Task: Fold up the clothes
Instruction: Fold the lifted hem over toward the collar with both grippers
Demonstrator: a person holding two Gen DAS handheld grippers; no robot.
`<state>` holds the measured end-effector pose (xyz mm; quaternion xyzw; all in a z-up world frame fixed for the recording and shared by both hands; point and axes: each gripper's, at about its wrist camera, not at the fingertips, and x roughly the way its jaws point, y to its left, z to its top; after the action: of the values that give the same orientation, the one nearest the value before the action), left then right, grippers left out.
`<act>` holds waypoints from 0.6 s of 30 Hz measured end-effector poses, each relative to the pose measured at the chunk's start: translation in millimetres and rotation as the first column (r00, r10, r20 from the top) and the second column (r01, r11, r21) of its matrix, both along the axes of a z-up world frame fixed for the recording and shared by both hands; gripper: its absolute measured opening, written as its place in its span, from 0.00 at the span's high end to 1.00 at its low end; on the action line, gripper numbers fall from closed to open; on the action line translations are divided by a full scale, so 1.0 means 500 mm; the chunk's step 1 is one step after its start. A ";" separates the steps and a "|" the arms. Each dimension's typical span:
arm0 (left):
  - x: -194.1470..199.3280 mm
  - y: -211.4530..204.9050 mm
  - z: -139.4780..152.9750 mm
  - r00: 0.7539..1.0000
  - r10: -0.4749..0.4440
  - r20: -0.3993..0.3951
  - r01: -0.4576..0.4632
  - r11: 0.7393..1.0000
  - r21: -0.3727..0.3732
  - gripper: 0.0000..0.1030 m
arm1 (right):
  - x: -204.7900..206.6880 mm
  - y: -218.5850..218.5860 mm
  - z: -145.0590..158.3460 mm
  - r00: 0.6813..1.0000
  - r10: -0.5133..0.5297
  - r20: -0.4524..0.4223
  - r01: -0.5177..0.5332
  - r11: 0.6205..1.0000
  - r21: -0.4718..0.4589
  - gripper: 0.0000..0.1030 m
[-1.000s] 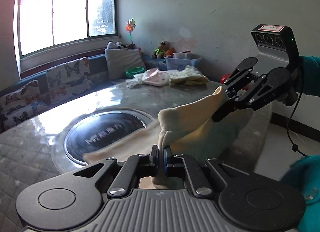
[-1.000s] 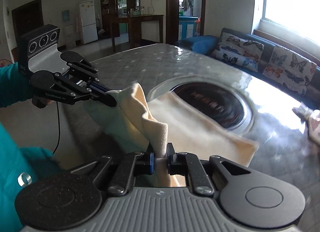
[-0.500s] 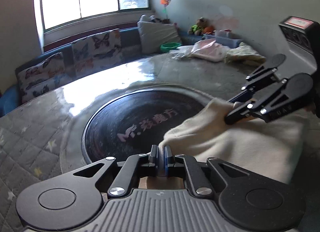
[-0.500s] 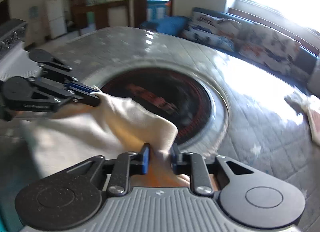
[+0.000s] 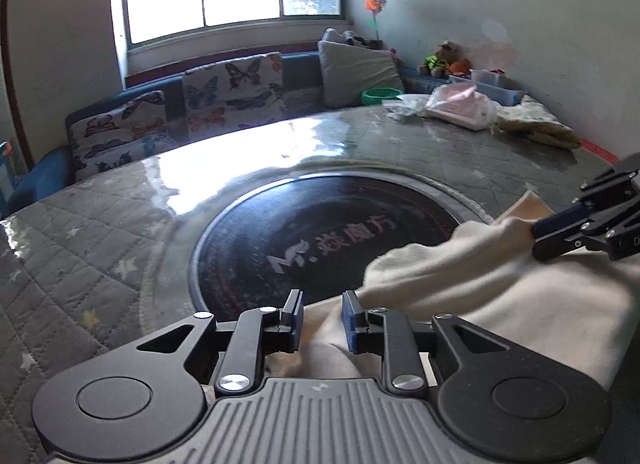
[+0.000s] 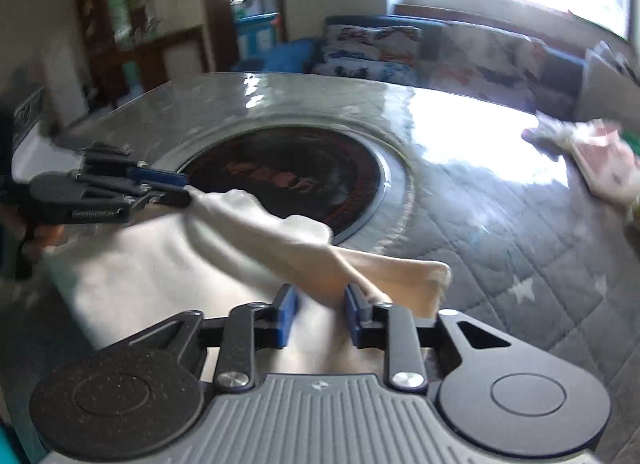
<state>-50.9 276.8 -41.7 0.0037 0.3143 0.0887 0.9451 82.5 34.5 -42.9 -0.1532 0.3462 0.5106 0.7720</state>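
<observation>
A cream garment (image 5: 500, 304) lies folded over itself on the round table (image 5: 100, 264), at the near edge of the dark round inset (image 5: 320, 232). My left gripper (image 5: 322, 300) hovers low over the fold. Its jaws are opening, and cloth lies between the pads without being pressed. In the right wrist view it shows as the left gripper (image 6: 187, 189) at the fold's left end. My right gripper (image 6: 320, 296) straddles a raised ridge of the garment (image 6: 160, 264). Its jaws are closing but stand apart, and only the right pad touches cloth. From the left wrist view, the right gripper (image 5: 536, 242) sits at the fold's right end.
A pile of pink and white clothes (image 5: 460, 107) and a yellowish folded cloth (image 5: 536, 125) lie at the table's far right; the pink clothes (image 6: 600, 159) also show in the right wrist view. A green bowl (image 5: 380, 95) and a sofa with butterfly cushions (image 5: 224, 95) stand behind the table.
Both grippers carried the garment's lifted edge forward and down onto the table, folding it over. Their jaws, shut on the cloth before, now stand apart.
</observation>
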 end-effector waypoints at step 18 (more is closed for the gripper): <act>0.066 -0.067 0.005 0.987 -0.150 -0.054 0.141 0.980 -0.144 0.79 | -0.004 0.076 0.004 1.000 -0.007 0.000 0.007 0.999 0.035 0.81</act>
<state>-18.1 243.3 -39.4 -0.0364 0.3491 -0.0031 0.9364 80.5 72.4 -40.8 -0.1384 0.3377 0.5140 0.7763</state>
